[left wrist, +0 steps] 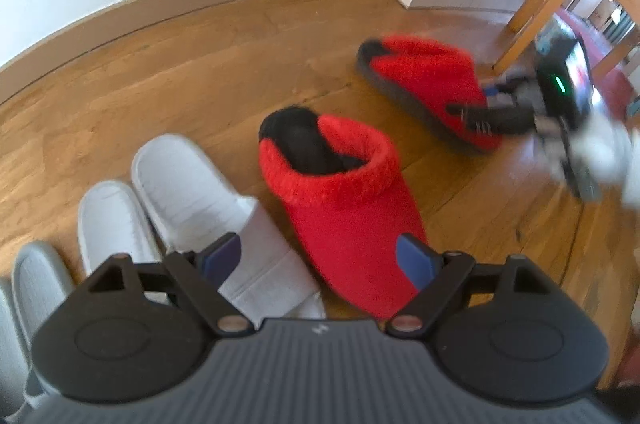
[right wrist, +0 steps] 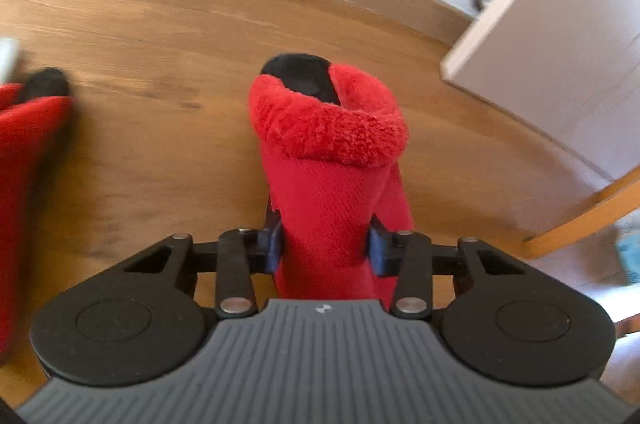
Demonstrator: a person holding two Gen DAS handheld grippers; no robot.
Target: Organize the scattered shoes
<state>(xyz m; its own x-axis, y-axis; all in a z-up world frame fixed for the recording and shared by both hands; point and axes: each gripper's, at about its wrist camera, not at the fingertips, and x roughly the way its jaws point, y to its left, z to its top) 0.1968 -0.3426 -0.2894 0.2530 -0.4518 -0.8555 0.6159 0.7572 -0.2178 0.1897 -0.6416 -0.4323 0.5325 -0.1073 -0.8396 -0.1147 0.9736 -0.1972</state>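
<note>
On wooden floor: two fuzzy red slippers with black soles.
Right gripper [right wrist: 325, 250]: clamped on one fuzzy red slipper [right wrist: 332, 159], apparently lifted.
Left gripper [left wrist: 318, 256]: jaws spread, empty, above the other red slipper [left wrist: 344, 207].

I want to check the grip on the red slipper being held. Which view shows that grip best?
The right wrist view: the right gripper is pinching the held red slipper's toe with both pads, sharp and close. The left wrist view shows that slipper small, blurred, with the gripper at its toe.

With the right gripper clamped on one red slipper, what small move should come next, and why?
Probably carry the held red slipper left, beside its mate, which already sits next to the white slippers. The right gripper pinches its toe; the left gripper is open and empty.
</note>
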